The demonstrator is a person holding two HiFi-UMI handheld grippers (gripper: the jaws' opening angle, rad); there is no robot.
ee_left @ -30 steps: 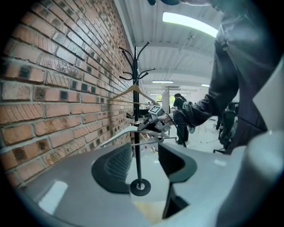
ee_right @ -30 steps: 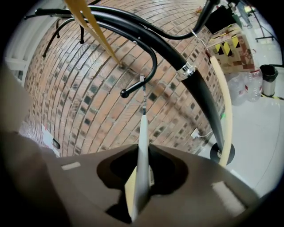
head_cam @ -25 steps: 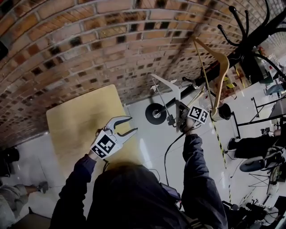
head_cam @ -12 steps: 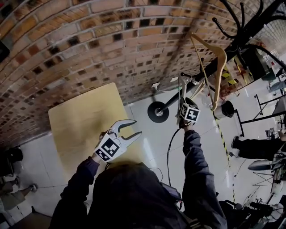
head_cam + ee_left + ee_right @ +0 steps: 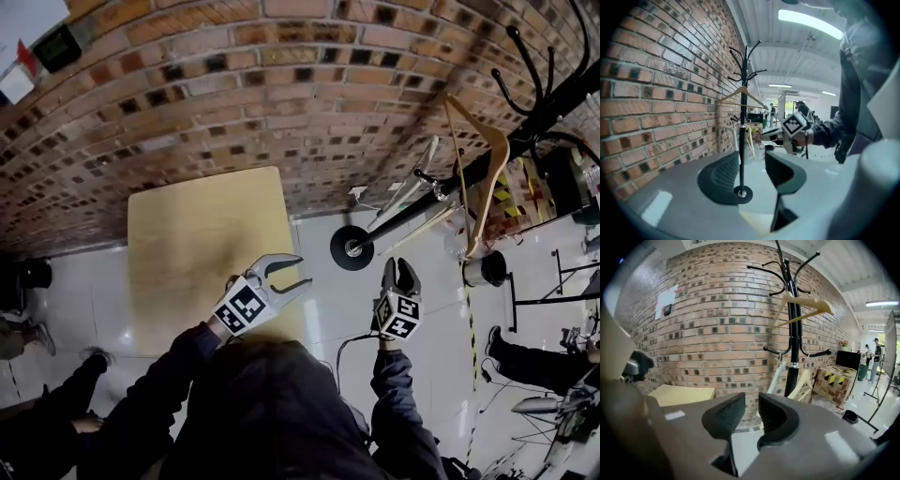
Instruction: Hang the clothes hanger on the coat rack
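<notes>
The black coat rack [image 5: 487,155] stands by the brick wall, with its round base [image 5: 352,248] on the floor. A wooden hanger [image 5: 480,178] hangs from an upper hook, and a white hanger [image 5: 412,190] hangs from a lower hook. My right gripper [image 5: 398,266] is a short way back from the rack. Its jaws stand narrowly open, have just been closing, and hold nothing. My left gripper [image 5: 302,270] is over the table's edge, open and empty, and its jaws have also just been closing. The rack [image 5: 792,333] and the wooden hanger [image 5: 801,305] show in the right gripper view.
A pale yellow table [image 5: 202,239] stands against the brick wall on the left. A cardboard box with yellow-black tape [image 5: 833,379] and a black bucket [image 5: 487,268] sit behind the rack. People sit at the right [image 5: 534,361] and lower left [image 5: 47,412].
My right gripper held the white hanger at the rack's lower hook. It has let go and drawn back toward me, leaving the hanger there. My left gripper has drifted slightly right.
</notes>
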